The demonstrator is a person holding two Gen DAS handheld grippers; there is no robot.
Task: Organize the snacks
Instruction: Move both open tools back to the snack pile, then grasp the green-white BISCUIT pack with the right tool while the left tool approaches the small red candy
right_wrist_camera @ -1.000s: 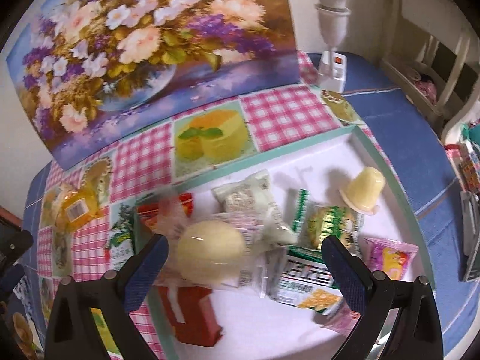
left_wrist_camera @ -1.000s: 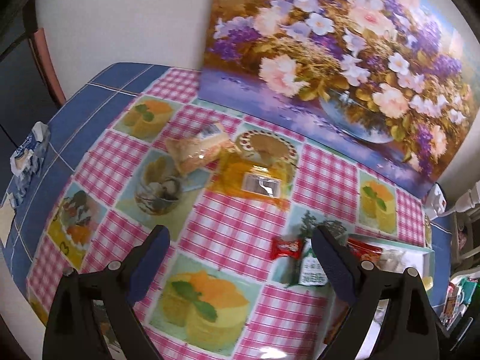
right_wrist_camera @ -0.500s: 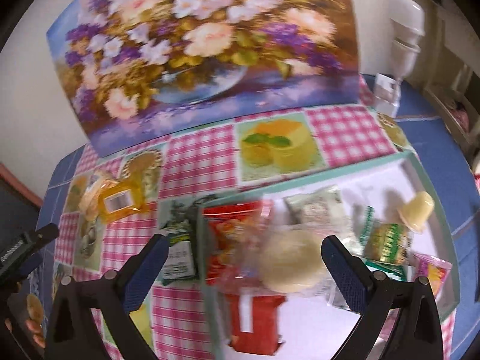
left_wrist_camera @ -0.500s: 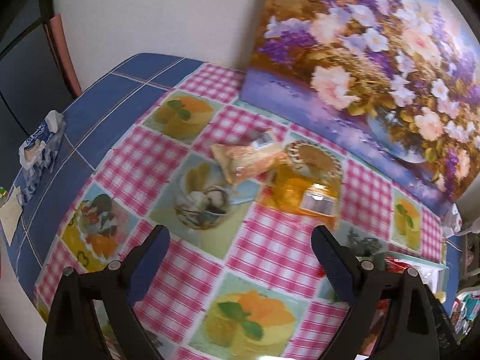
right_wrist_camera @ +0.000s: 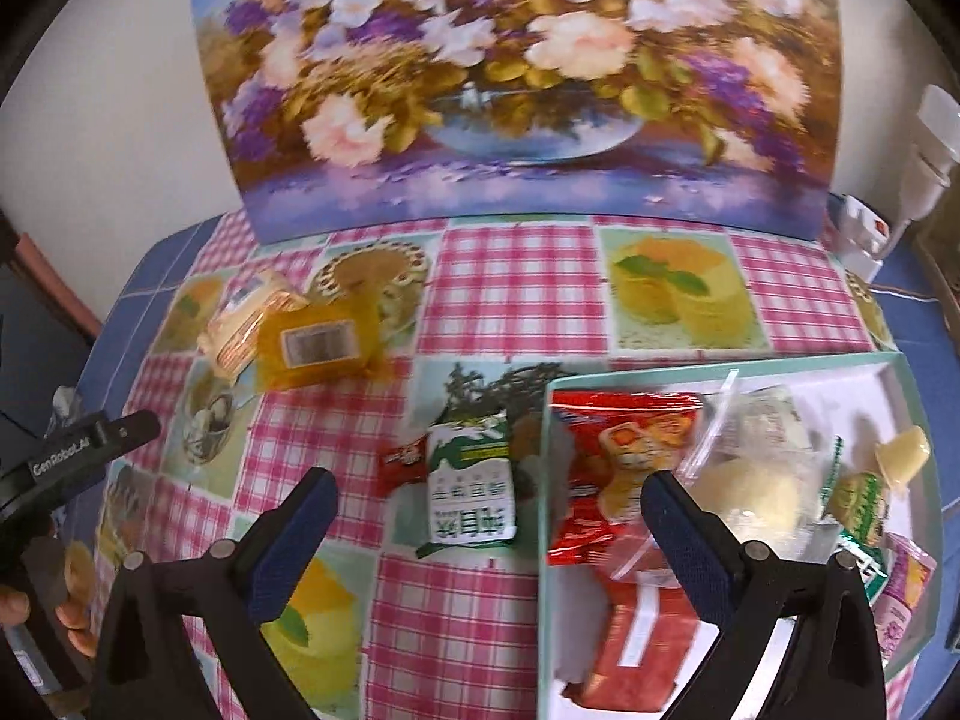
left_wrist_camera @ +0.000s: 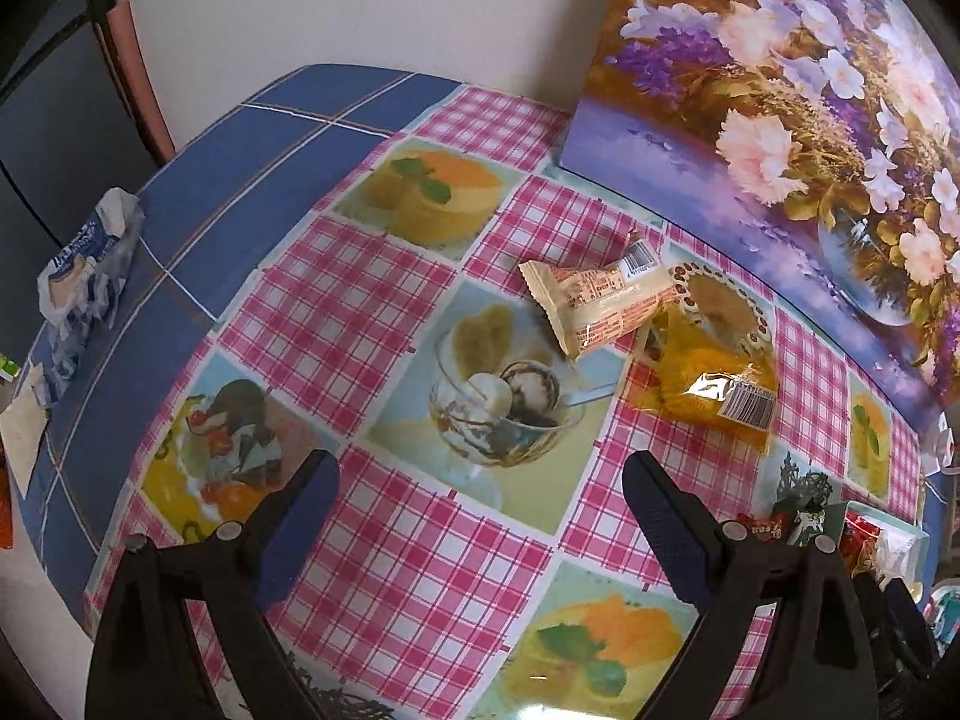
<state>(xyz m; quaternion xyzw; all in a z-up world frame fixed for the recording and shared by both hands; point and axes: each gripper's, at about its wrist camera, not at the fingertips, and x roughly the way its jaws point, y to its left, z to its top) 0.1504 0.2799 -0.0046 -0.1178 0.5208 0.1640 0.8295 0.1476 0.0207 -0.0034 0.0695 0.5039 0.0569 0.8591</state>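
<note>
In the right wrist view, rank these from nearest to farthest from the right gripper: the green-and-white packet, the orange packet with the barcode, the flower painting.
Right gripper, jaws open:
1. Green-and-white packet, on the cloth between the jaws, just left of the tray.
2. Orange packet, farther back and to the left.
3. Flower painting, upright at the back of the table.

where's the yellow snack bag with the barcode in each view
Left wrist view: the yellow snack bag lies right of centre on the checked cloth, its upper left corner under the beige wrapper.
Right wrist view: the same bag sits left of centre, beyond the left claw tip, barcode up.
Shared landmark: the flower painting stands behind it in both.
</note>
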